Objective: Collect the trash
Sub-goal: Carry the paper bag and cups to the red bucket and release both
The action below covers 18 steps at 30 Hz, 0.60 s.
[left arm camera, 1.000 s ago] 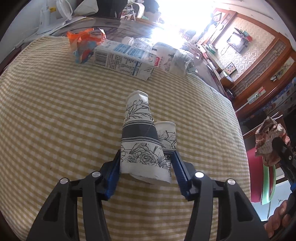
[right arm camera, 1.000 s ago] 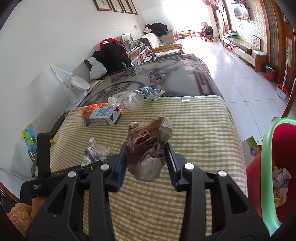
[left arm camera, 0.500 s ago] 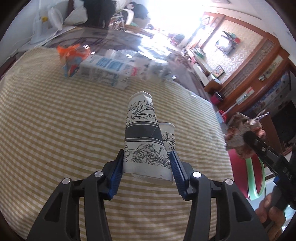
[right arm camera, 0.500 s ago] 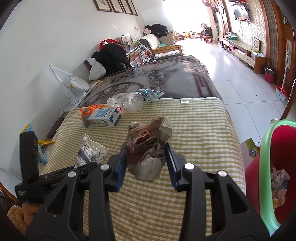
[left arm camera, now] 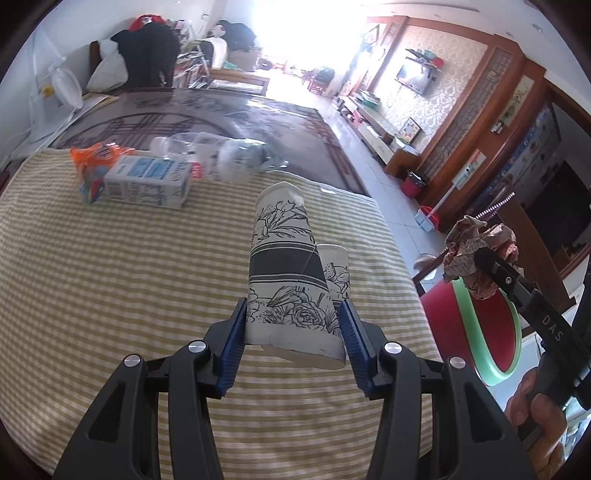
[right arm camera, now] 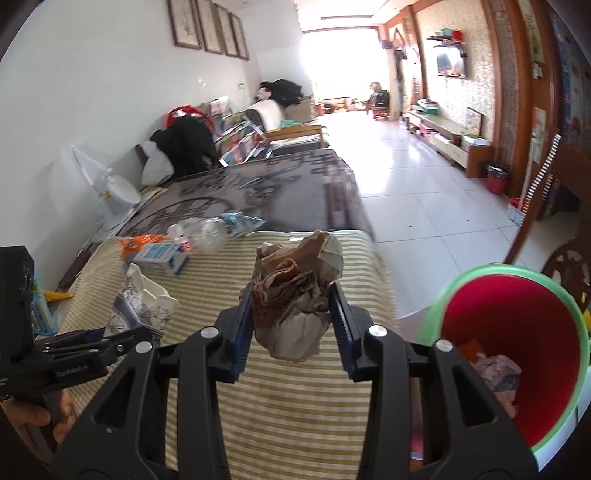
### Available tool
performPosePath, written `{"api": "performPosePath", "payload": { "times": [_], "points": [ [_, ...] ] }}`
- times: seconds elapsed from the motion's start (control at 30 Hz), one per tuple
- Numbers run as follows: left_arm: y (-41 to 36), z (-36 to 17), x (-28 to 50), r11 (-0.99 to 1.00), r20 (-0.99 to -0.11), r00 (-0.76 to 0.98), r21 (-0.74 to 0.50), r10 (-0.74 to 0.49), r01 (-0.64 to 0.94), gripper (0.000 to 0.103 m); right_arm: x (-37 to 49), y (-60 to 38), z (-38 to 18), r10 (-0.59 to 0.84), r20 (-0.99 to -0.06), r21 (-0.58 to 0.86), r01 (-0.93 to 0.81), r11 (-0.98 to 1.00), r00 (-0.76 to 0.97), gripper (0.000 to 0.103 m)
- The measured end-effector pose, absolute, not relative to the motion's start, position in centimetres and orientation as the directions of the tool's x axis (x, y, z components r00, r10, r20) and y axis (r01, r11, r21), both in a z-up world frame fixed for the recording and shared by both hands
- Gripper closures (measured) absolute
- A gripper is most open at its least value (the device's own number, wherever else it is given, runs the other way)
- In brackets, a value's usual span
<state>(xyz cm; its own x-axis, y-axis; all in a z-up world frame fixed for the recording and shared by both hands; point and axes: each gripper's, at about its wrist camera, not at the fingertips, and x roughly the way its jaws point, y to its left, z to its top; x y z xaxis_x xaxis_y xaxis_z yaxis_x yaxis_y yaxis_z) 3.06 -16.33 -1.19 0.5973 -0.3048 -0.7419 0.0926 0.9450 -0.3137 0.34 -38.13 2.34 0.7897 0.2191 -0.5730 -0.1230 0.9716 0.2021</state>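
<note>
Jaws clamp flattened floral paper cups (left arm camera: 288, 280) on the left; crumpled brown paper (right arm camera: 295, 299) on the right.

Right gripper (left arm camera: 476, 264) arm: you can read "DAS".
Left gripper (right arm camera: 127, 338) body: small white print, unreadable.
Milk carton (left arm camera: 147, 181): your view shows blurred print.

A lived-in family home: a long living room with pale floor tiles (right arm camera: 417, 192) runs toward a bright window, framed pictures (right arm camera: 207, 27) line one white wall, and a wall-mounted television (right arm camera: 450, 65) hangs above a low cabinet (right arm camera: 454, 144). Clothes and bags crowd a sofa (right arm camera: 273, 114), beside a table under a checked cloth (left arm camera: 110, 280).
</note>
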Motion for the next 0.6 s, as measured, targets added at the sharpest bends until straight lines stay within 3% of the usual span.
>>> {"api": "performPosePath", "payload": {
  "times": [0.6],
  "points": [
    [-22.8,-1.4,3.7,0.932,-0.753,0.55,-0.309,-0.361,0.189,0.057,-1.2,-47.3,0.5,0.094,-0.59,0.278,0.092,0.956,0.802,0.065]
  ]
}}
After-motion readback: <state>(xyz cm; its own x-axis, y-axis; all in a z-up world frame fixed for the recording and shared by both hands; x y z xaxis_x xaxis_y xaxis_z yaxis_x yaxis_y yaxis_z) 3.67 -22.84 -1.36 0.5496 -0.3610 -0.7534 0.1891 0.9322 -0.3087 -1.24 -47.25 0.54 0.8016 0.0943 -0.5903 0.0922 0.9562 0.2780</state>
